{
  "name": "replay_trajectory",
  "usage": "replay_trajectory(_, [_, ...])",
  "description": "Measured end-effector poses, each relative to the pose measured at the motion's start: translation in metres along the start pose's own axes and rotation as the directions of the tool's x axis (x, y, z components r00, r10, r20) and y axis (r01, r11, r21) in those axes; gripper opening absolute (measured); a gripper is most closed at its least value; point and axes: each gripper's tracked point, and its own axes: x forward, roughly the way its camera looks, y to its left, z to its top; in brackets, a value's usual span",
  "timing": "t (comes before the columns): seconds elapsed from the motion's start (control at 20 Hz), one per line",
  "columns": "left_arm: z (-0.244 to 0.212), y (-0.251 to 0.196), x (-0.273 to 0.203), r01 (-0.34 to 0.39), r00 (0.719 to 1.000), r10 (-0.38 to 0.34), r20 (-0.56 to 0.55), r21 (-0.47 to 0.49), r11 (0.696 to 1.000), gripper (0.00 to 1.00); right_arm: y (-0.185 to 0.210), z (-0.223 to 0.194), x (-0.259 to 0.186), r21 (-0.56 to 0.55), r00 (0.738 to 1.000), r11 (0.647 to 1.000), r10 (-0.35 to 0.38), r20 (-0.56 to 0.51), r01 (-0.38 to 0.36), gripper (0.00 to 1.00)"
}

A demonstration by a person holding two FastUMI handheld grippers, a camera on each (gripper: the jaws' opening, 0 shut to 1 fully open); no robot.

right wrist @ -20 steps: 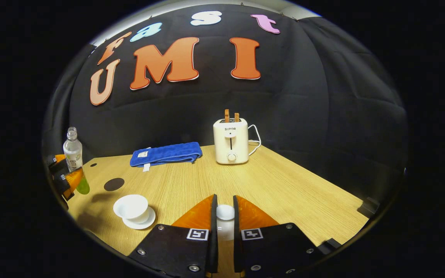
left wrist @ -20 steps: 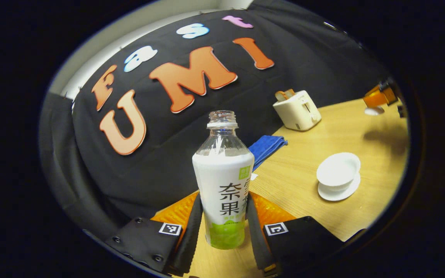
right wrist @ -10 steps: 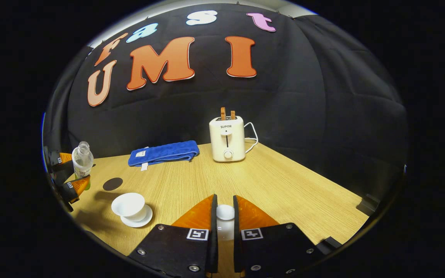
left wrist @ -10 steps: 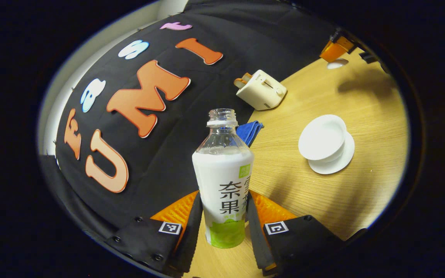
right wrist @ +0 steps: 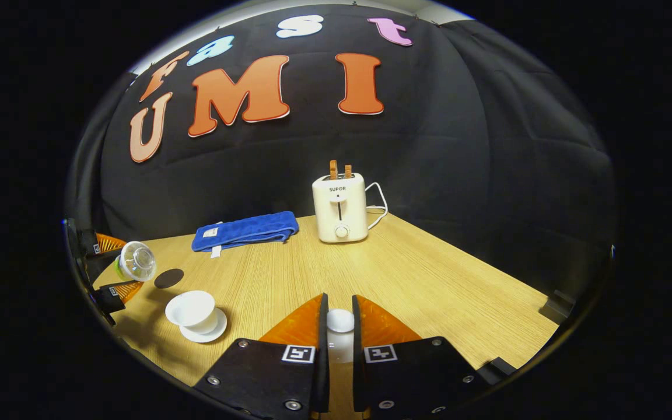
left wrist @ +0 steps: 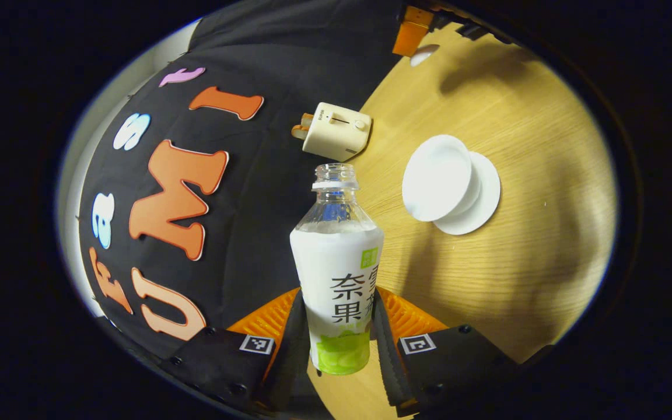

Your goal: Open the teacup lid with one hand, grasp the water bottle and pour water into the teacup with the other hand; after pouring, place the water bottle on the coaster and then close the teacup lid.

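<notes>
The left gripper [left wrist: 339, 326] pinches the water bottle [left wrist: 338, 274] low on its body, both fingers pressing on the labelled part, and the bottle is tipped over toward the teacup [left wrist: 438, 178], which stands open on its saucer [left wrist: 482, 198] on the wooden table [left wrist: 517, 274]. In the right gripper view the open mouth of the bottle points almost at the cup. The bottle looks like thin plastic with no cap and little liquid at the bottom, so I judge it is light and will dent if squeezed hard; this low, wide grip on the label seems sensible, though the film may be slippery. The right gripper [right wrist: 339, 329] holds the white teacup lid [right wrist: 340, 321] between its closed fingers, well apart from the cup; porcelain is brittle and smooth, so the hold must remain firm. The dark coaster [right wrist: 168, 278] lies just behind the cup.
</notes>
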Motion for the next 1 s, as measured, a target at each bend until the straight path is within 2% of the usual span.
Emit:
replay_trajectory(0.2, [0.003,0.003,0.004,0.029,0.999,-0.031,0.011,0.129,0.991,0.64,-0.001,0.001,-0.001,0.007,1.0,1.0,0.004,0.002,-0.004,0.16])
replay_trajectory(0.35, [0.007,0.006,-0.002,0.042,0.999,-0.047,0.018,0.225,0.973,0.65,-0.001,0.001,-0.002,0.011,1.0,1.0,0.009,0.0,-0.009,0.16])
replay_trajectory(0.7, [0.011,0.007,0.007,0.079,0.996,-0.086,-0.002,0.422,0.903,0.64,-0.001,0.0,-0.004,0.014,1.0,1.0,0.016,-0.005,-0.016,0.16])
replay_trajectory(1.0, [0.011,0.008,0.014,0.092,0.995,-0.092,-0.026,0.526,0.845,0.64,-0.001,-0.002,-0.004,0.016,1.0,1.0,0.021,-0.012,-0.021,0.16])
